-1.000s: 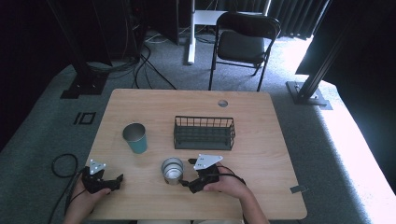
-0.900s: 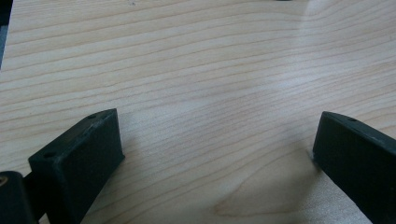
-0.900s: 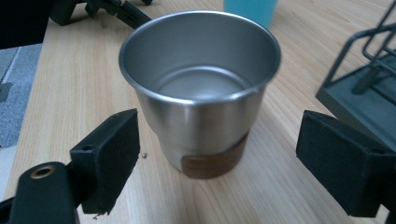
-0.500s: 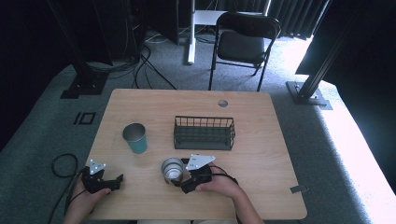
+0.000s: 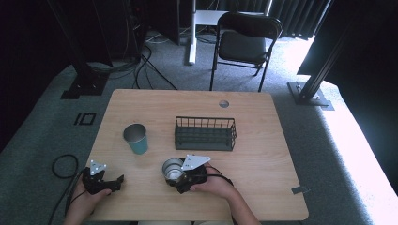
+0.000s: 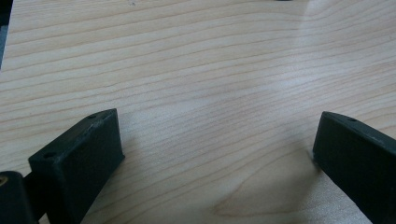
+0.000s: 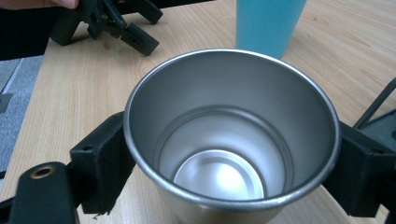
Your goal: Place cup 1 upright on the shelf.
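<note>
A steel cup (image 5: 172, 169) (image 7: 229, 140) stands upright and empty near the table's front edge. My right gripper (image 5: 175, 177) (image 7: 231, 172) is open, with one jaw on each side of the cup and close against its wall. A teal cup (image 5: 137, 139) (image 7: 268, 23) stands upright just behind and to the left of it. My left gripper (image 5: 117, 182) (image 6: 217, 154) rests open at the front left corner, with only bare wood between its jaws. The right gripper view also catches that left gripper (image 7: 116, 23) farther off.
A dark wire basket (image 5: 205, 133) stands at the table's middle, behind the steel cup. A cable hole (image 5: 224, 103) lies near the wooden table's (image 5: 263, 154) far edge. A black folding chair (image 5: 246, 42) stands beyond the table.
My right gripper has slid left along the front of the table until its jaws flank the steel cup. The left gripper has stayed put.
</note>
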The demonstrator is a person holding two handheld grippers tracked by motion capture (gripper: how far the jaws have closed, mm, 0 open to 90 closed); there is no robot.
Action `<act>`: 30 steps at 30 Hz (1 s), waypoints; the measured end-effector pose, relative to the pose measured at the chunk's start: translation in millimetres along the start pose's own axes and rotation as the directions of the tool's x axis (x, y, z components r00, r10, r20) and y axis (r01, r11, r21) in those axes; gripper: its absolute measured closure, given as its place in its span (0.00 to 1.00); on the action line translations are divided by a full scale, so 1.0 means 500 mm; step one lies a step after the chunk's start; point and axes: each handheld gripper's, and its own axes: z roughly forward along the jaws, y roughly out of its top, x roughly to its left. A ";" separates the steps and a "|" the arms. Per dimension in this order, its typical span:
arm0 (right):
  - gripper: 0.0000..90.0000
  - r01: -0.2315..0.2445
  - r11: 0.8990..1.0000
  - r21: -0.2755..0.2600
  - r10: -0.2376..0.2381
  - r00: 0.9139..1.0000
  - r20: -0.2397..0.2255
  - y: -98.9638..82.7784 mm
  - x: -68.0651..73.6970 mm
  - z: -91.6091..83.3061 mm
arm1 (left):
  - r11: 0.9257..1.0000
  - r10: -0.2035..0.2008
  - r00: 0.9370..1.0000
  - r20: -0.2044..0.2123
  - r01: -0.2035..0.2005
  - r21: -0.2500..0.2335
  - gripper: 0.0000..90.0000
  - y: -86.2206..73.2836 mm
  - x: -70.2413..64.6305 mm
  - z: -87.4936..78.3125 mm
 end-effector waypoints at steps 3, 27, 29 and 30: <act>0.19 -0.011 1.000 -0.003 0.011 1.000 0.017 0.000 0.002 0.001 | 1.000 0.000 1.000 0.000 0.000 0.000 0.02 0.000 0.000 0.000; 0.20 -0.042 0.999 -0.032 0.044 0.998 0.041 0.044 0.001 -0.021 | 1.000 -0.002 1.000 0.000 0.002 -0.002 0.02 0.000 0.000 0.000; 0.20 -0.048 0.998 -0.035 0.049 0.998 0.040 0.047 0.000 -0.024 | 1.000 -0.002 1.000 0.000 0.002 -0.002 0.02 0.000 0.000 0.000; 0.20 -0.050 0.998 -0.042 0.052 0.998 0.042 0.051 0.000 -0.027 | 1.000 -0.002 1.000 0.000 0.002 -0.002 0.02 0.000 0.000 0.000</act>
